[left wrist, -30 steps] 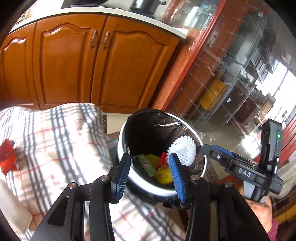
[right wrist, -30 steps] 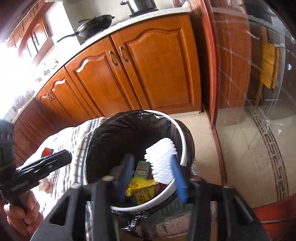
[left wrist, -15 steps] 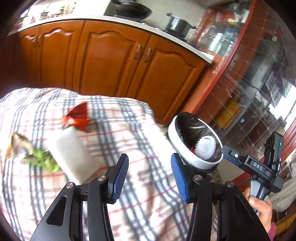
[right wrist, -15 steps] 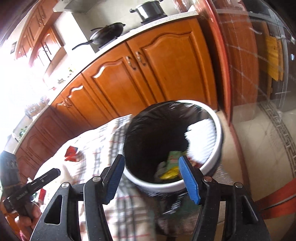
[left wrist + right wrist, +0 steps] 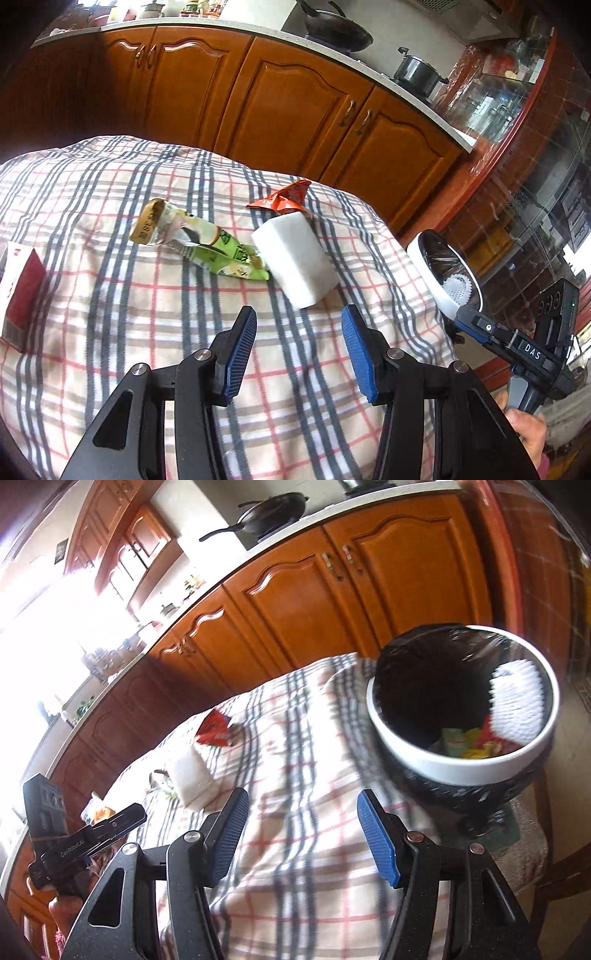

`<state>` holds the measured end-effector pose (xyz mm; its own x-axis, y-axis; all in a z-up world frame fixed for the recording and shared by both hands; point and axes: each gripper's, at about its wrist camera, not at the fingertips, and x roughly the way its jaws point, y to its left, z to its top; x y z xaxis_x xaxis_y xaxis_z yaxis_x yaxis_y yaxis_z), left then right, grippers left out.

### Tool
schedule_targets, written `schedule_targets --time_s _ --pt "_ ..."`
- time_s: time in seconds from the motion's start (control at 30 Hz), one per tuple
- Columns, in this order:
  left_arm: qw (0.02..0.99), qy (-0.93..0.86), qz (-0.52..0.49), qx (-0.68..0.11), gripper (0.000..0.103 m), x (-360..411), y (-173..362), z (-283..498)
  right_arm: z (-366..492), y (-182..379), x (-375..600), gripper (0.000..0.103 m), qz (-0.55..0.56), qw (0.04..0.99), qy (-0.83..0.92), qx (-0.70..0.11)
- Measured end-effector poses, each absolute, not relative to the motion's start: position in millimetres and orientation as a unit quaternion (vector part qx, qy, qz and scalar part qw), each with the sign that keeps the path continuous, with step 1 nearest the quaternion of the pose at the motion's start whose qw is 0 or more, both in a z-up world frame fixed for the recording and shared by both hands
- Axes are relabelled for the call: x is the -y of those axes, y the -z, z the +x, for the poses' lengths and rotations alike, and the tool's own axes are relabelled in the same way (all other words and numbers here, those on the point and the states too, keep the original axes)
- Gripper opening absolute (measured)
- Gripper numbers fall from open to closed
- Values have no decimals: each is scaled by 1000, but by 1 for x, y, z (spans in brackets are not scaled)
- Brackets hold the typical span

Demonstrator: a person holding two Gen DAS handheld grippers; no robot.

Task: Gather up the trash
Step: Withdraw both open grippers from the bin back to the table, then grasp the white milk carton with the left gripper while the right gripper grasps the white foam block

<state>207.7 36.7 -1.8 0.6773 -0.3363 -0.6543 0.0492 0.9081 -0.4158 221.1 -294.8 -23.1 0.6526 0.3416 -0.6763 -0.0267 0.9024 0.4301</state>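
Note:
On the plaid tablecloth lie a white block, a green wrapper with a brown end, and a crumpled red wrapper behind the block. My left gripper hovers just short of the white block, open, with nothing between its blue pads. The white-rimmed bin with a black liner stands at the table's right end and holds a white foam net and coloured wrappers. My right gripper is open and empty over the cloth, left of the bin.
A red and white box sits at the cloth's left edge. Wooden cabinets under a counter with a pan and a pot stand behind the table. A hand holds the right gripper's handle at the lower right of the left wrist view.
The left gripper swung from above the bin to the trash on the cloth. The right gripper moved left off the bin, which now sits at the right of its view.

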Motion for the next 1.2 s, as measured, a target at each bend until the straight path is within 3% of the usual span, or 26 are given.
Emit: schedule_targets --time_s 0.27,0.6,0.77,1.2 --pt "903 78 -171 -387 49 -72 -4 186 232 25 233 64 162 877 -165 -421" --pt "919 29 -102 -381 59 -120 -18 158 264 29 173 66 95 870 -218 -432" --pt "923 -18 -97 -372 76 -154 -24 152 285 40 155 73 62 865 -228 -442" --pt "899 -80 -54 -428 77 -180 4 188 315 60 134 73 26 858 -230 -459"
